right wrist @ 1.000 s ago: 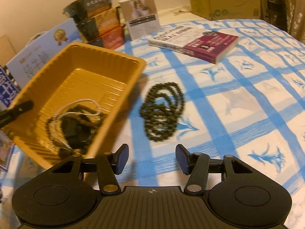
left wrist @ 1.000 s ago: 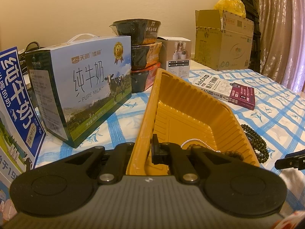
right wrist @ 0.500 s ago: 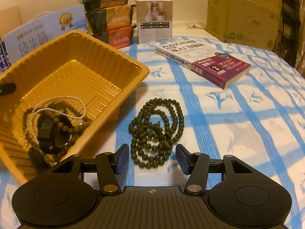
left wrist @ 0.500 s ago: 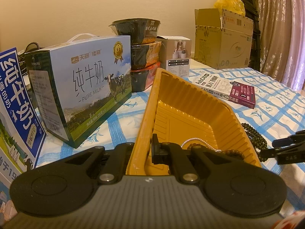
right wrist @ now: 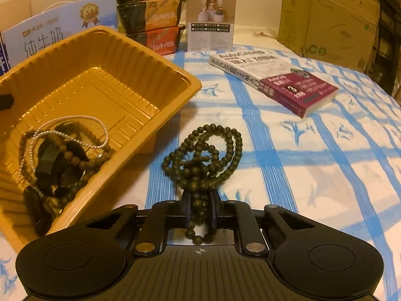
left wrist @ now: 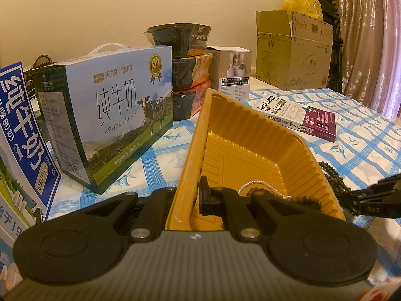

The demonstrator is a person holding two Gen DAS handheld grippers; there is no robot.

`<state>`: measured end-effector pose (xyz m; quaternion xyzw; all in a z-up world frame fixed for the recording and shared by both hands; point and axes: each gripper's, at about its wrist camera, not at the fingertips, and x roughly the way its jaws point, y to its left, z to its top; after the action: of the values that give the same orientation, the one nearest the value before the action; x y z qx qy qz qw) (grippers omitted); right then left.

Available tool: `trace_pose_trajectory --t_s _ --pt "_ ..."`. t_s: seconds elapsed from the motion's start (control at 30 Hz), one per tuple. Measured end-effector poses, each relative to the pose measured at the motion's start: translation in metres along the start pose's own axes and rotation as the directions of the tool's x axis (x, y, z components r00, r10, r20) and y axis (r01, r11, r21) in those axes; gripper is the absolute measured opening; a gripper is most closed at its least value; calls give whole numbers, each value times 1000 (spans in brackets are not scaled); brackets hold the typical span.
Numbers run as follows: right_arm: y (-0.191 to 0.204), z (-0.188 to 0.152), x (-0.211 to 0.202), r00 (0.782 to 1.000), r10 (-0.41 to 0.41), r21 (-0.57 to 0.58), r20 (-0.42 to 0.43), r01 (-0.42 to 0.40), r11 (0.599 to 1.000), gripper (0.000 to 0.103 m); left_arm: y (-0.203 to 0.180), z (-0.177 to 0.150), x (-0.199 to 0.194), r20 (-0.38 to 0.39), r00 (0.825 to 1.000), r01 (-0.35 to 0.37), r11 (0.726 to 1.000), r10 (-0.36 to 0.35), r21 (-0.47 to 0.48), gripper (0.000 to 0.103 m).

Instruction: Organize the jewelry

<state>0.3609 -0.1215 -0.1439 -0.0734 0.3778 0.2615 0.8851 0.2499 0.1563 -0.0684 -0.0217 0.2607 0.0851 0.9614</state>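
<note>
On the checked table [right wrist: 313, 175], beside the yellow tray [right wrist: 140, 57], my right hand-held gripper [right wrist: 200, 212] has just closed on the dark bead necklace [right wrist: 203, 155], a moment ago untouched. My left hand-held gripper [left wrist: 186, 195] pinches the tray's rim, steadying it for the drop.

Checked tablecloth [right wrist: 313, 175]: tray [right wrist: 160, 62], beads [right wrist: 203, 155], book [right wrist: 275, 80], boxes.

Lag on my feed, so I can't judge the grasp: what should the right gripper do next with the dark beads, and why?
Probably lift straight up. The right gripper looks shut on the dark bead necklace, but most loops lie on the tablecloth. The yellow tray, held at its rim by the left gripper, sits just left.
</note>
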Motion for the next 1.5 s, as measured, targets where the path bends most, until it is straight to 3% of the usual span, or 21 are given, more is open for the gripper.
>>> trace_pose_trajectory --t_s 0.07,0.4,0.57,0.63,0.67,0.7,0.73,1.0,1.27,1.33,1.4,1.5 --pt "-3 -6 -12 1000 15 20 14 -15 1000 7 -1 -1 0 1 1000 -1 1000 1 1 5" --pt "-24 -52 -70 999 19 190 -41 -11 982 7 -1 -1 -2 2 1000 1 1000 -1 -4 5" --pt "-34 -61 -89 998 30 219 -51 -19 976 8 -1 0 -2 1 1000 0 1000 0 -4 5" --pt "-36 -57 -91 999 40 219 -21 -35 975 22 -1 0 -2 1 1000 0 1000 0 -3 5" --pt "-36 -53 -91 999 49 218 -10 -45 975 51 -1 0 -2 1 1000 0 1000 0 -5 5" --pt "-35 -50 -90 998 56 218 1 -55 974 69 -1 0 -2 0 1000 0 1000 0 -6 5" --pt "-33 -47 -89 998 50 215 24 -54 975 71 -1 0 -2 0 1000 0 1000 0 -4 5" --pt "-15 -28 -38 1000 25 117 -12 -23 993 71 -1 0 -2 0 1000 0 1000 0 1 5" --pt "-4 -12 -7 1000 -12 69 4 12 998 70 -2 0 -1 -1 1000 -1 1000 1 1 5" --pt "0 -10 -3 1000 -29 37 7 29 999 58 -1 0 -1 0 1000 -2 1000 2 2 5" --pt "2 -8 -3 1000 -30 25 9 29 999 38 -1 0 -1 -1 1000 -2 1000 2 0 5" --pt "1 -7 -2 1000 -31 24 2 31 999 21 -1 0 -1 -1 1000 -2 1000 2 -2 5"
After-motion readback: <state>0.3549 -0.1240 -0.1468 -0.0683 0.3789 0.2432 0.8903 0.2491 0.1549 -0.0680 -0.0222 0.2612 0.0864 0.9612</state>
